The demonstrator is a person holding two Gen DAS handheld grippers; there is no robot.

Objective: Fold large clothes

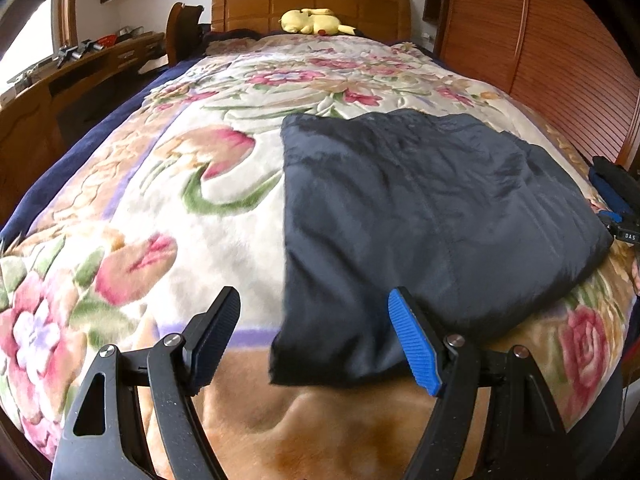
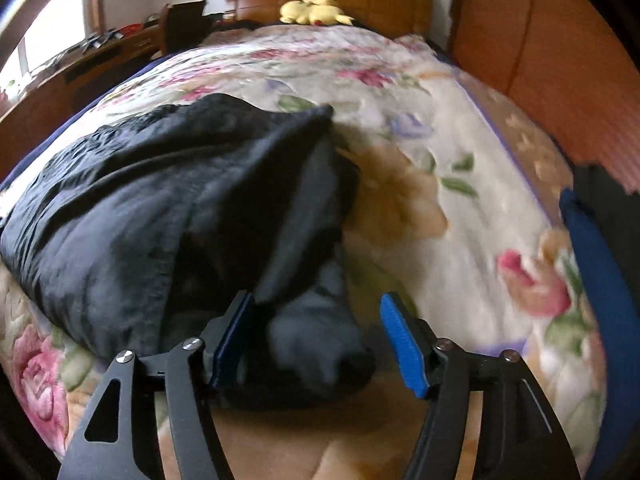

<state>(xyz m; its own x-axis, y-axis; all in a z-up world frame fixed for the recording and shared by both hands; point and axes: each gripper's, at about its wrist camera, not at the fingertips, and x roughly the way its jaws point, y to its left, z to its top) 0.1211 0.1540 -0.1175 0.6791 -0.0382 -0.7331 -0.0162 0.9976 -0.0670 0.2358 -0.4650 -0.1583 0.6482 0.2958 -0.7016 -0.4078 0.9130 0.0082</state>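
Left wrist view: the dark garment (image 1: 432, 232) lies folded into a rough rectangle on the floral blanket (image 1: 160, 208), toward the right side of the bed. The left gripper (image 1: 314, 340) hangs over the near edge with its jaws spread wide, nothing between them. The garment's near left corner sits between the two fingers, but neither pad touches it as far as I can see. A yellow plush (image 1: 314, 22) rests up by the headboard (image 1: 312, 4). At the far right edge you can see part of the right gripper (image 1: 616, 200), just beside the garment's right side.

Right wrist view: pretty blurry. The garment (image 2: 140, 216) fills the left half here, with a bunched end reaching down between the right gripper's (image 2: 318, 340) fingers. Jaws are spread apart, not clamped. The plush (image 2: 314, 12) is at the head of the bed again.
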